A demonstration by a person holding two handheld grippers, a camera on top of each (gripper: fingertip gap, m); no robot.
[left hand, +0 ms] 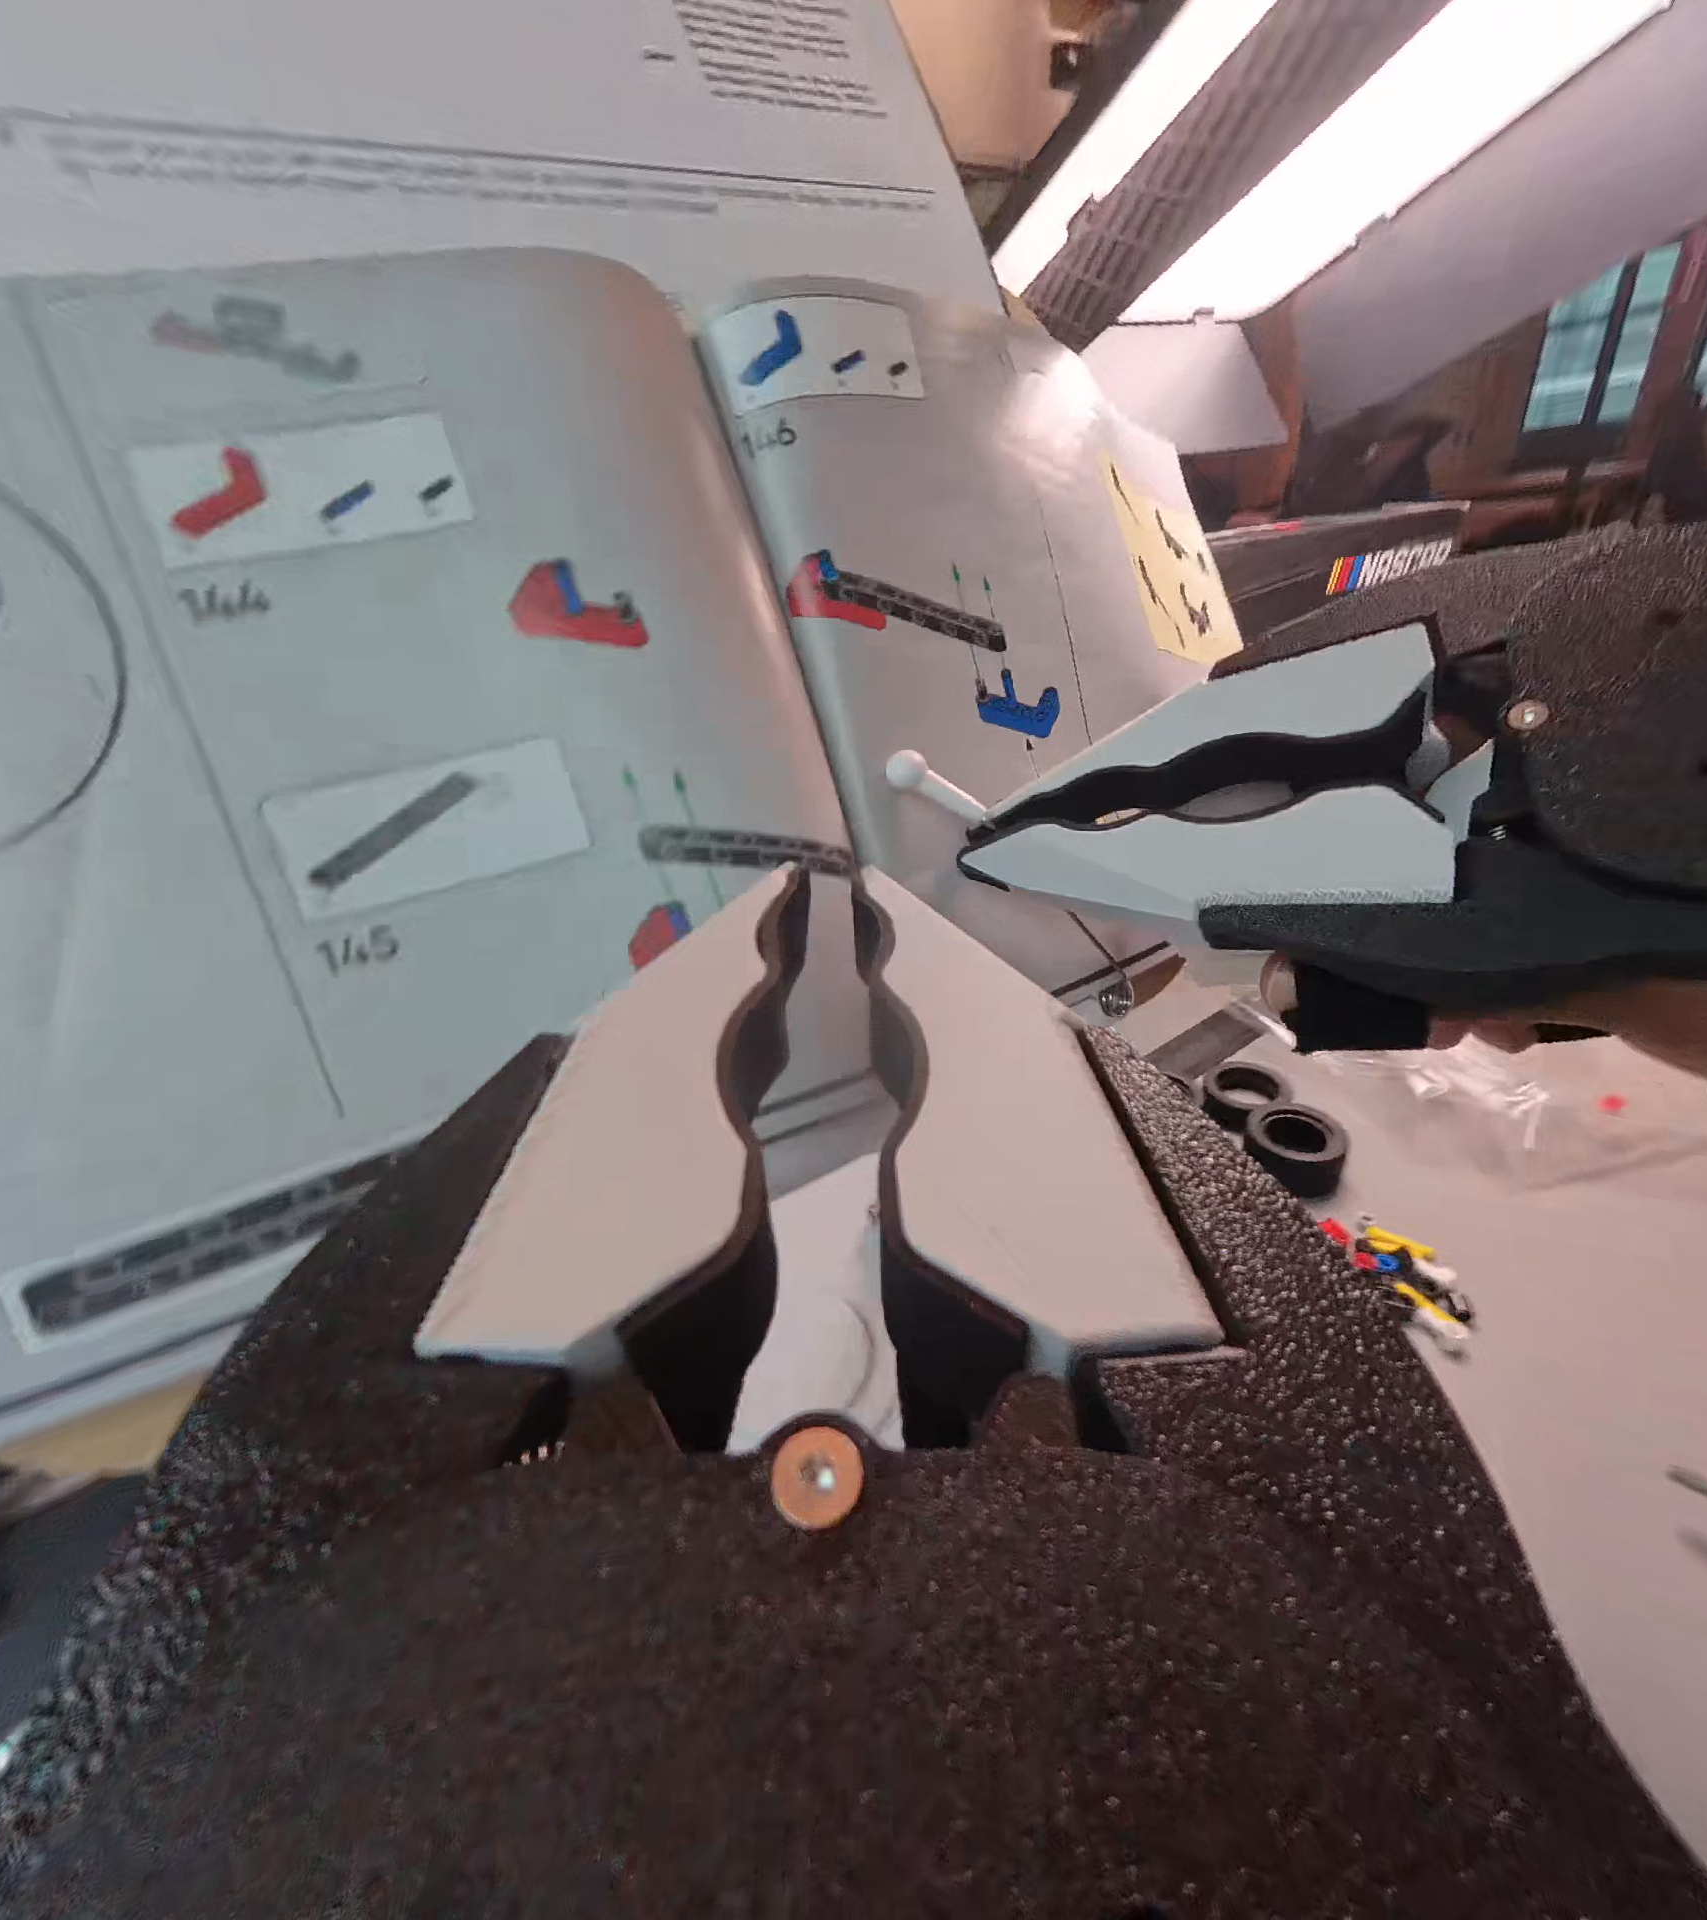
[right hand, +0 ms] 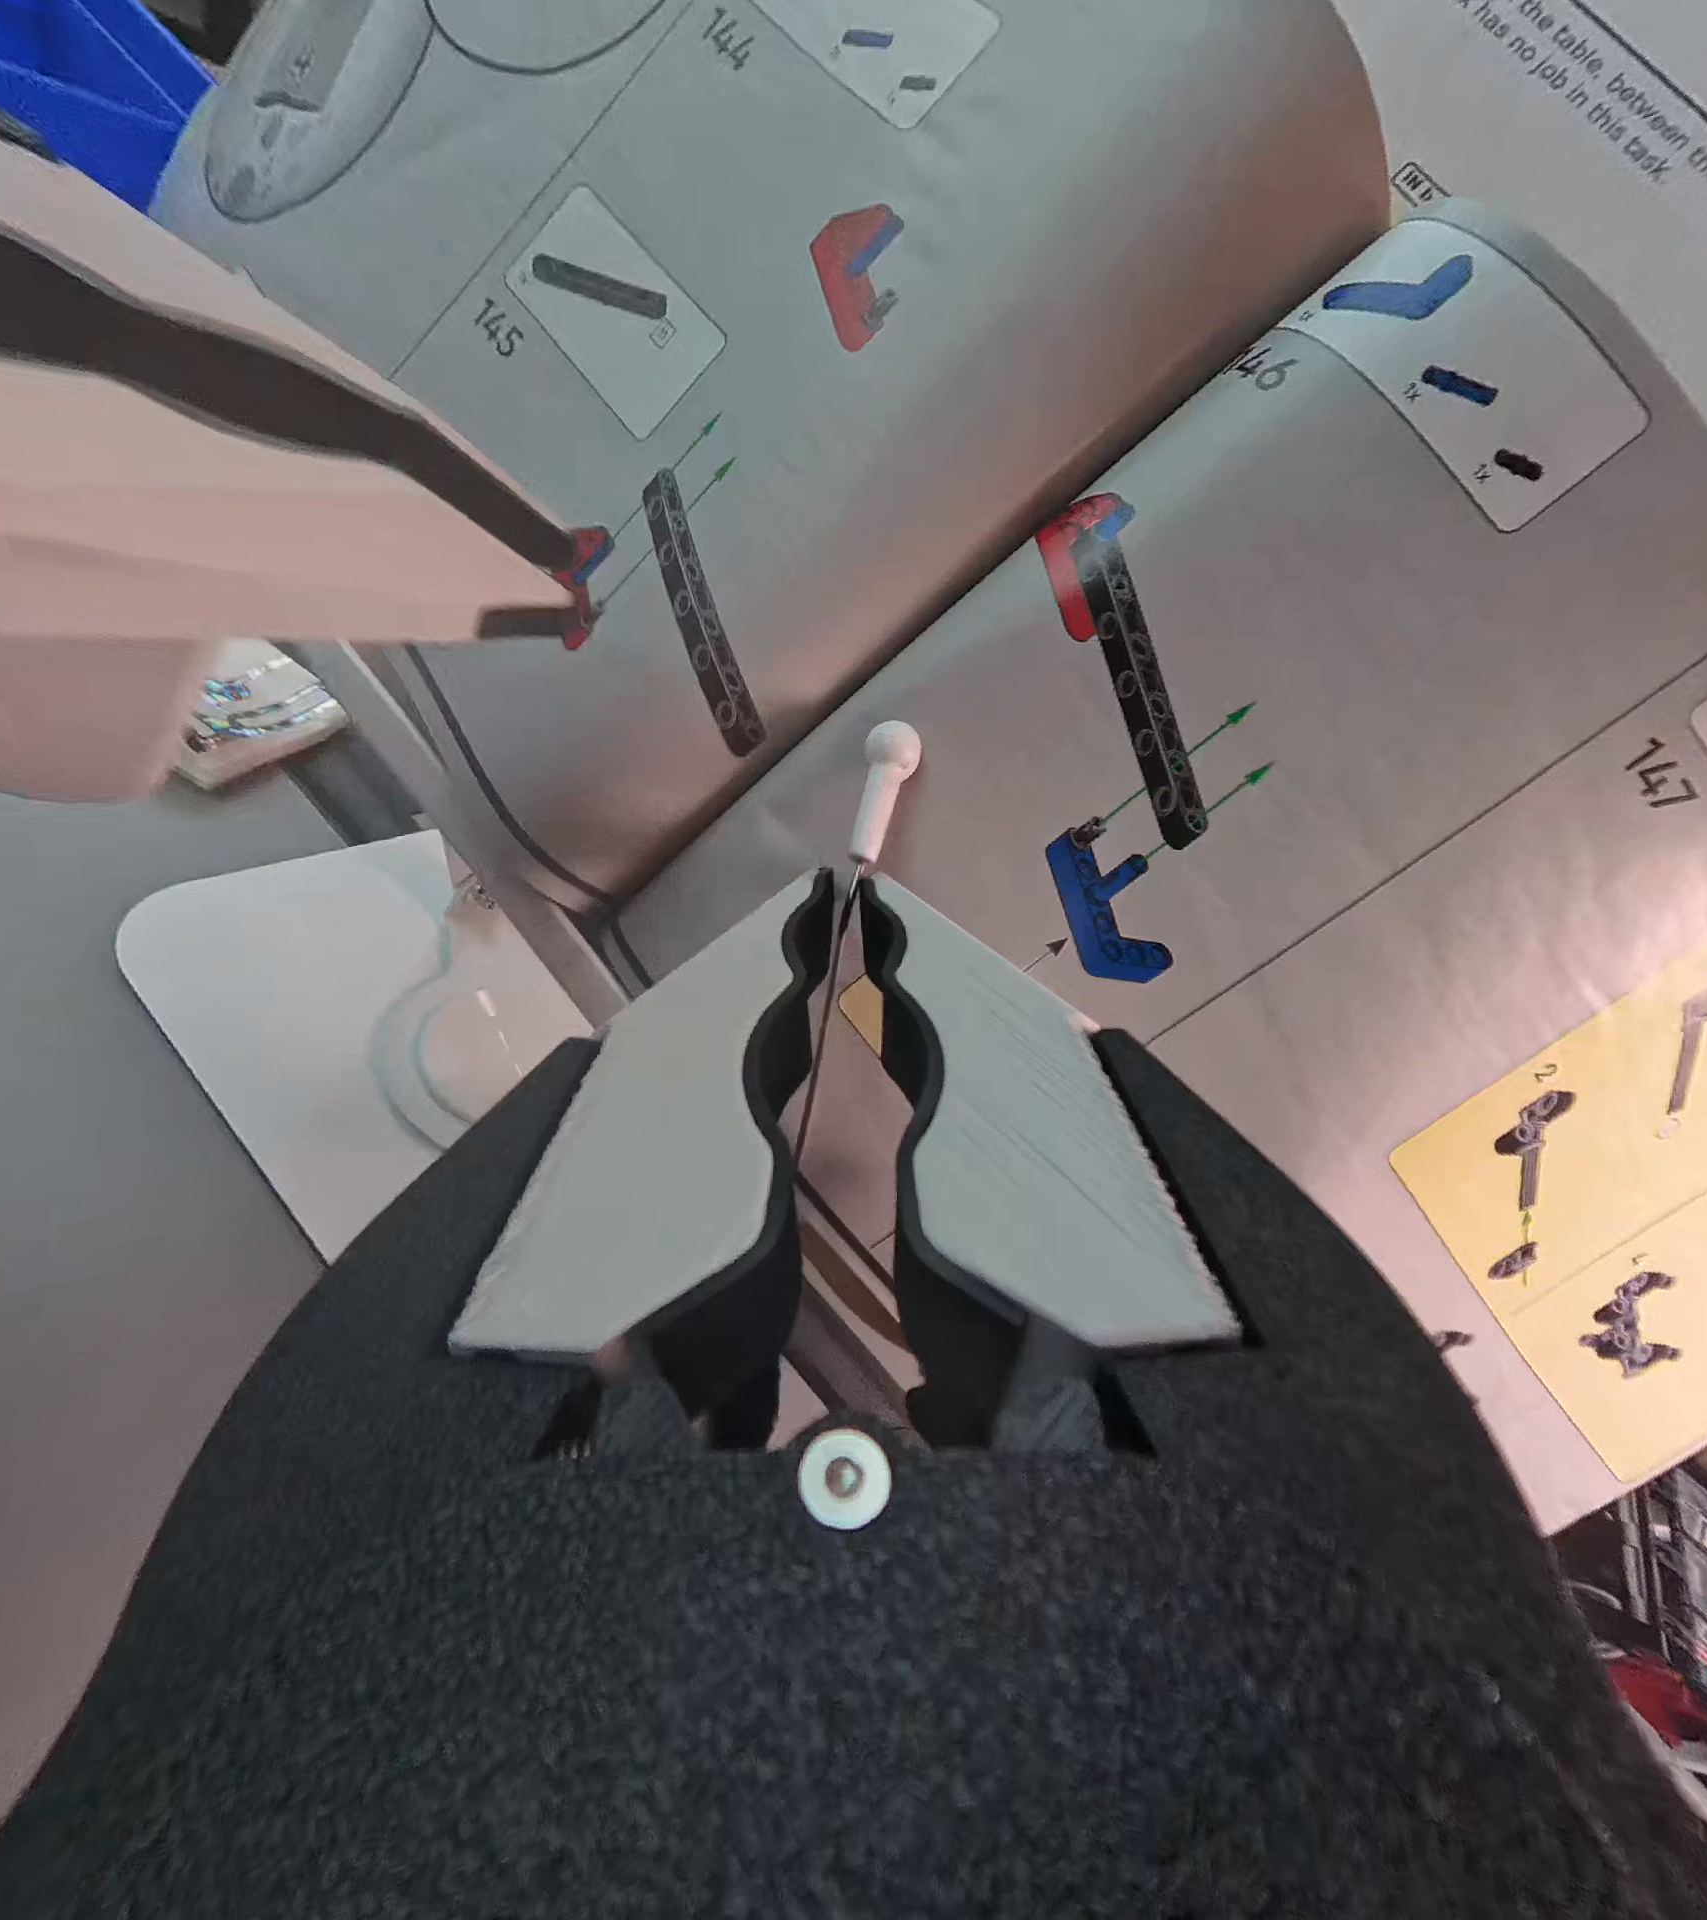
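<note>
The right claw (right hand: pixel 841 883) pinches a thin wire tipped with a white ball-headed pin (right hand: pixel 885 774) against an open instruction booklet (right hand: pixel 1348 831). The left claw (left hand: pixel 828 883), tips slightly parted, holds nothing. On the grey tabletop (left hand: pixel 1607 1455) lie 2 black tyres (left hand: pixel 1275 1117) and small coloured pieces (left hand: pixel 1400 1268) (ceiling strip lights (left hand: pixel 1348 156) above).
</note>
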